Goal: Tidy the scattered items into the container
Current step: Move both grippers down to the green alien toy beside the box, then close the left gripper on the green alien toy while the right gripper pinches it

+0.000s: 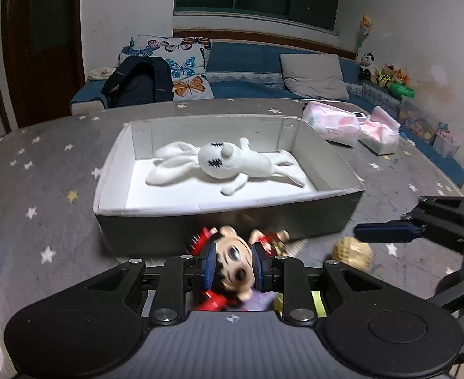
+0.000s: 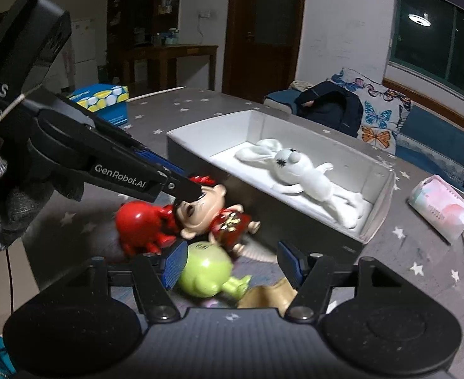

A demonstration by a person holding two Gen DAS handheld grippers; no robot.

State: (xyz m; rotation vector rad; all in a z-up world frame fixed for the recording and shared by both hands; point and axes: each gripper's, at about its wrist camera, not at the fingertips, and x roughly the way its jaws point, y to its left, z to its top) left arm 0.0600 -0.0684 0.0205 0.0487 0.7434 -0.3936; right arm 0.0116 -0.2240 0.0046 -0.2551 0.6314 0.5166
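Toys lie scattered on the star-print grey cloth (image 1: 36, 195) in front of the grey box (image 1: 225, 230), whose white inside holds a white plush rabbit (image 1: 219, 164) lying on its side.

In the left wrist view, the left gripper (image 1: 234, 263) points downward toward the box's near wall, its blue pads pressed on either side of the head of a doll in red (image 1: 235, 268), at about 6 o'clock from the rabbit. At 3 o'clock from the doll, a small tan ball-like toy (image 1: 352, 252) sits on the cloth, just below the right gripper's finger.

In the right wrist view, a gloved hand (image 2: 1, 202) carries the left gripper in from 9 o'clock. The right gripper (image 2: 232, 263) tilts down with its jaws partly apart; a green toy (image 2: 206, 268) lies between them, beside the left pad, with the right pad clear of it. A red toy (image 2: 140, 224) touches the doll's head at 9 o'clock.
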